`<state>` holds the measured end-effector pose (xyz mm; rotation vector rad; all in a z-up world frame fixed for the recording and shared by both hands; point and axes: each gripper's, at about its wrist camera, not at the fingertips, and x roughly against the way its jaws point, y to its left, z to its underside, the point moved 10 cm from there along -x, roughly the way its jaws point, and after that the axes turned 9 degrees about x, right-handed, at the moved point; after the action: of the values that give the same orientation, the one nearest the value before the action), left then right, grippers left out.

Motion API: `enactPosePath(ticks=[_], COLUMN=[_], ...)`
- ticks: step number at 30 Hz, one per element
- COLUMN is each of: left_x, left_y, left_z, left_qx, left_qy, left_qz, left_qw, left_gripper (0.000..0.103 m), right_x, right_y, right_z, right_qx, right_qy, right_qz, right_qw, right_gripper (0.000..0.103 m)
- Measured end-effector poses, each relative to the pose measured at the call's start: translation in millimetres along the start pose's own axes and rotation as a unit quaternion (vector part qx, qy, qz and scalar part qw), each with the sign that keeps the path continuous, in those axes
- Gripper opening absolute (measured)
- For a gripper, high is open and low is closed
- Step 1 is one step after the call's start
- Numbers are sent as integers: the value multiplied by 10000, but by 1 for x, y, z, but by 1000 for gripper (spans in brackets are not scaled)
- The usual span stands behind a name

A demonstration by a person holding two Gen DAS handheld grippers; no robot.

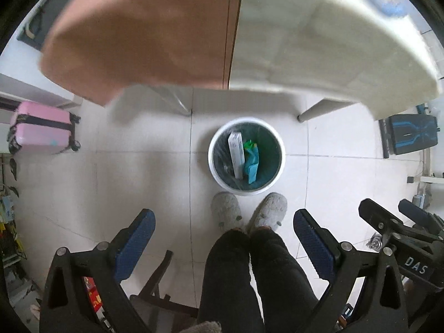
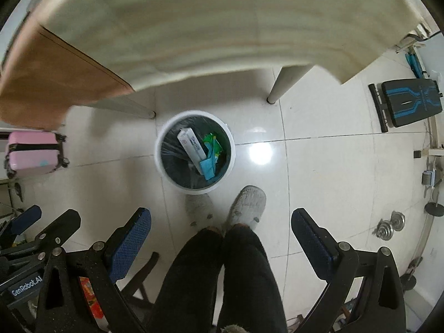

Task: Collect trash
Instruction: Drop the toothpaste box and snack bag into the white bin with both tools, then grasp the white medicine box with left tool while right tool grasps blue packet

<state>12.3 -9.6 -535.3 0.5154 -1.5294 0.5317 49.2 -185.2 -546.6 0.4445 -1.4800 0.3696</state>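
Note:
A white trash bin (image 1: pixel 216 174) with a dark liner stands on the tiled floor under the table edge; it also shows in the right wrist view (image 2: pixel 163 172). Inside lie a long white box (image 1: pixel 236 152) (image 2: pixel 193 144), a teal packet (image 1: pixel 252 166) (image 2: pixel 208 168) and a green wrapper (image 1: pixel 249 145) (image 2: pixel 209 138). My left gripper (image 1: pixel 223 223) is open and empty, held high above the floor near the bin. My right gripper (image 2: pixel 222 222) is open and empty, also high above the floor. The right gripper shows at the right of the left wrist view (image 1: pixel 394 216).
A table with a brown cloth (image 1: pixel 138 33) and a cream cloth (image 1: pixel 319 36) fills the top of both views. The person's legs and grey slippers (image 1: pixel 273 208) stand just before the bin. A pink suitcase (image 1: pixel 41 127), a black-blue bench (image 1: pixel 410 133) and dumbbell weights (image 2: pixel 388 226) stand around.

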Motion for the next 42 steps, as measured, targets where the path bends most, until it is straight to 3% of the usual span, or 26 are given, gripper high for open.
enactPosePath(ticks=[5, 8, 12, 16, 20, 24, 25, 27, 31, 35, 37, 42], left_x=[70, 99, 114, 119, 115, 106, 103, 100, 100, 95, 87, 51], left_y=[1, 2, 0, 4, 1, -11, -17, -33, -77, -129, -153, -186], left_z=[-28, -59, -101, -140, -166, -195, -204, -225, -270, -324, -348, -375], left_qx=[84, 119, 241, 442, 408, 239, 122, -201, -1123, -2164, -2719, -3722], left_qy=[-544, -972, -1253, -1426, -1404, -1181, -1133, -1108, -1192, -1241, -1182, -671], left_qz=[27, -31, -185, -557, -965, -1270, -1306, -1405, -1431, -1348, -1380, -1313], left_qw=[9985, 9952, 9917, 9872, 9845, 9846, 9849, 9837, 9761, 9590, 9450, 9164], left_gripper=[102, 102, 103, 103, 103, 103, 103, 103, 103, 103, 103, 103], right_x=[87, 138, 172, 164, 128, 86, 81, 77, 87, 115, 127, 134], right_y=[-3, -18, -44, -59, -67, -59, -57, -55, -59, -90, -114, -165], right_z=[-10, -37, -90, -153, -217, -259, -267, -277, -292, -308, -320, -342], right_qx=[-427, -856, -1346, -1797, -1928, -1772, -1667, -1442, -824, -743, -796, -1059], right_qy=[-271, -609, -900, -876, -778, -425, -366, -350, -409, -633, -739, -667], right_qz=[-216, -373, -452, -751, -697, -763, -736, -689, -483, -564, -601, -722], right_qw=[9985, 9938, 9858, 9769, 9757, 9803, 9826, 9865, 9946, 9936, 9923, 9895], right_gripper=[102, 102, 102, 102, 102, 102, 100, 84, 36, 29, 29, 29])
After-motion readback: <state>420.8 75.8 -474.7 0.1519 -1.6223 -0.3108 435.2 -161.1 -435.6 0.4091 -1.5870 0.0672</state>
